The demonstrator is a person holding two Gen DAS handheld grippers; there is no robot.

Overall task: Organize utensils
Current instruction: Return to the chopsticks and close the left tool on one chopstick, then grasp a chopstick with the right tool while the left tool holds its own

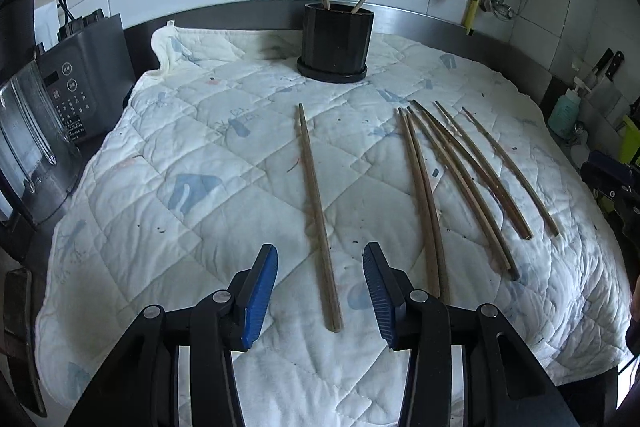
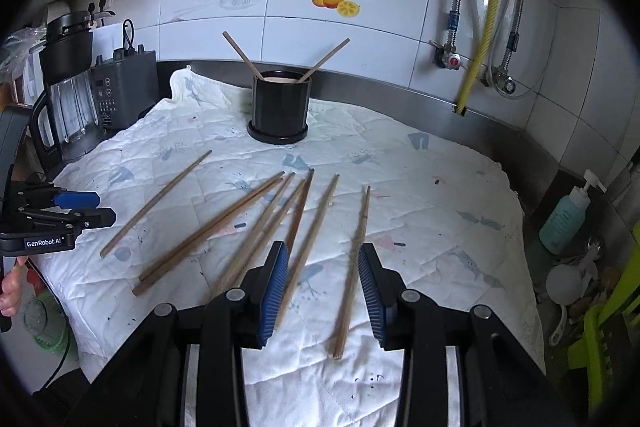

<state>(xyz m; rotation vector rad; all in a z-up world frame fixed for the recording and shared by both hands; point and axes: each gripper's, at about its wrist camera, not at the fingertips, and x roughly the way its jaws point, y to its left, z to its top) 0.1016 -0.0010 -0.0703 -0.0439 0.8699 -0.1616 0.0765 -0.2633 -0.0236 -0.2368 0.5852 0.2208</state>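
Left wrist view: the left gripper (image 1: 320,291) has its fingers apart, ribbed blue pads (image 1: 260,301) either side of one slim wooden chopstick (image 1: 318,215) lying alone on the quilted white cloth (image 1: 200,155) covering the counter; the pads do not touch it. More chopsticks (image 1: 460,179) lie fanned toward the right edge. A black ribbed cylindrical holder (image 1: 336,41) on a saucer base stands at the back edge, two sticks leaning inside.

Right wrist view adds the right gripper (image 2: 323,291), fingers apart above two loose chopsticks (image 2: 352,271), gripping nothing. It alone shows a glass blender (image 2: 72,103) beyond the left edge and a teal pump bottle (image 2: 564,215) beyond the right.
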